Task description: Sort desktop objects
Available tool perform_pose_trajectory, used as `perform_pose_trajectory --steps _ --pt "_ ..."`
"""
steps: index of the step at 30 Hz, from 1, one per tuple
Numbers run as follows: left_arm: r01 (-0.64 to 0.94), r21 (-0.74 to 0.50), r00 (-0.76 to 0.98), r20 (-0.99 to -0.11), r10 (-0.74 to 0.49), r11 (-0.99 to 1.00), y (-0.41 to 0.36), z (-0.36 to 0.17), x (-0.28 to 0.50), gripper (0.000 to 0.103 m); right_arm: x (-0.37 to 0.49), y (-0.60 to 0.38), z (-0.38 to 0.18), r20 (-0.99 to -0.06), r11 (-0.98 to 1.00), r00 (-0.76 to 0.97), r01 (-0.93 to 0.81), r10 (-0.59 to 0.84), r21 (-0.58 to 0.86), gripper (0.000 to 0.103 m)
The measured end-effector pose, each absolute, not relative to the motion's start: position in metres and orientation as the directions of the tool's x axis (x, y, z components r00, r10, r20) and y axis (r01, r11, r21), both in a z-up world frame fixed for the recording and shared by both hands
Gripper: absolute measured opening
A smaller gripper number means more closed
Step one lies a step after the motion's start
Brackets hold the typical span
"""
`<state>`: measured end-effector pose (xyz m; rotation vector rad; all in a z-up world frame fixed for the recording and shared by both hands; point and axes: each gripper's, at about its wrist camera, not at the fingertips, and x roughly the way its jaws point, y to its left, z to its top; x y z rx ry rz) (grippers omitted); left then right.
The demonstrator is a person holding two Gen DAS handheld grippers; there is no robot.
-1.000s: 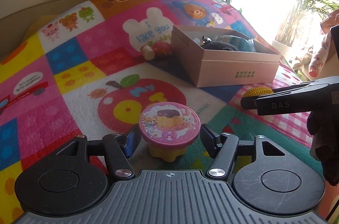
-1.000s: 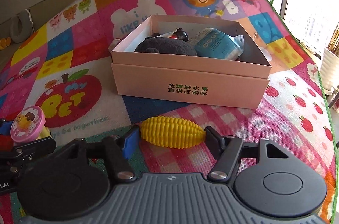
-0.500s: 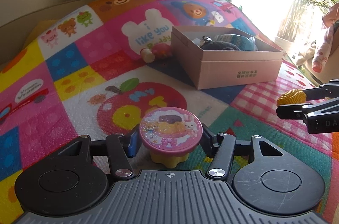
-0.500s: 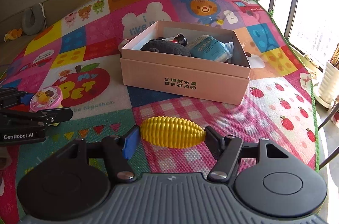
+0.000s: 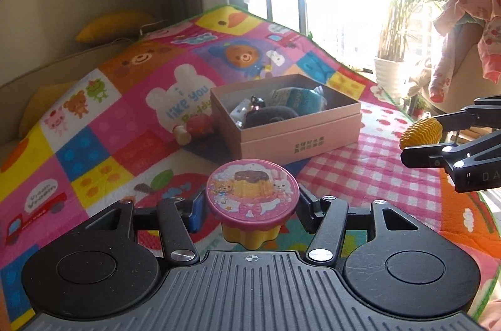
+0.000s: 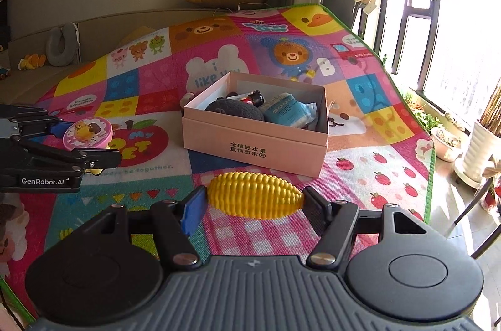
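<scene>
Two hand-held sets of tongs are raised above a bright patchwork play mat printed with bears, apples and a duck.

The left tongs are clamped on a small toy pudding cup with a yellow fluted base and a round pink lid showing a cartoon bear and rabbit. Their jaws have just been closing on it, and the pads now press the lid rim from both sides. The cup hangs clear of the mat, above the apple print in the mat's near left part.

The right tongs grip a yellow toy corn cob end to end, one pad on each tip. The cob lies level across the jaws, above the pink checked patch near the mat's front edge. In the left camera's view the same cob shows at the far right (only one end is visible there).

A pink cardboard box with no lid sits near the middle of the mat, beyond both toys. Inside it are a dark round plush thing, a blue-and-white packet and a small black and red figure. A small red and cream toy lies on the mat just beside the box's left side.
</scene>
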<state>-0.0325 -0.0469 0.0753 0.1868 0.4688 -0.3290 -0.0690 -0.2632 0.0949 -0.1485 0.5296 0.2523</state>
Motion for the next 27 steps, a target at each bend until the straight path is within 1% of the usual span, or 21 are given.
perform_pose_trajectory --steps 4,8,13,14,16,18,21,24,27 --pt "0.376 0.144 0.871 -0.392 -0.296 0.915 -0.062 0.104 -0.025 0.061 -0.073 -0.278 0.123 -0.442 0.959 0.87 -0.274 0.218 -0.066 0.066" --pt "0.39 0.167 0.887 -0.33 -0.321 0.906 -0.082 0.123 0.01 0.061 -0.051 -0.296 0.155 -0.369 0.969 0.904 -0.246 0.218 -0.03 0.066" --pt "0.418 0.167 0.888 -0.282 -0.363 0.893 -0.106 0.132 0.075 0.061 0.003 -0.304 0.174 -0.341 0.978 0.921 -0.206 0.189 -0.013 0.066" --pt "0.426 0.148 0.883 -0.283 -0.375 0.892 -0.109 0.132 0.09 0.061 0.016 -0.304 0.175 -0.344 0.979 0.921 -0.202 0.186 -0.011 0.066" --pt "0.452 0.099 0.86 -0.312 -0.404 0.886 -0.111 0.128 0.116 0.066 0.042 -0.302 0.177 -0.356 0.982 0.917 -0.191 0.179 0.0 0.066" --pt "0.428 0.06 0.861 -0.33 -0.387 0.902 -0.102 0.12 0.129 0.079 0.069 -0.301 0.177 -0.371 0.983 0.911 -0.184 0.178 0.021 0.066" --pt "0.387 0.03 0.87 -0.342 -0.354 0.922 -0.078 0.101 0.125 0.094 0.104 -0.297 0.175 -0.39 0.986 0.906 -0.165 0.163 0.03 0.066" --pt "0.34 0.013 0.867 -0.392 -0.308 0.94 -0.045 0.075 0.112 0.095 0.14 -0.293 0.166 -0.436 0.985 0.884 -0.158 0.17 0.066 0.066" --pt "0.303 -0.034 0.85 -0.441 -0.287 0.952 -0.016 0.055 0.103 0.095 0.178 -0.282 0.153 -0.493 0.983 0.85 -0.151 0.185 0.107 0.066"
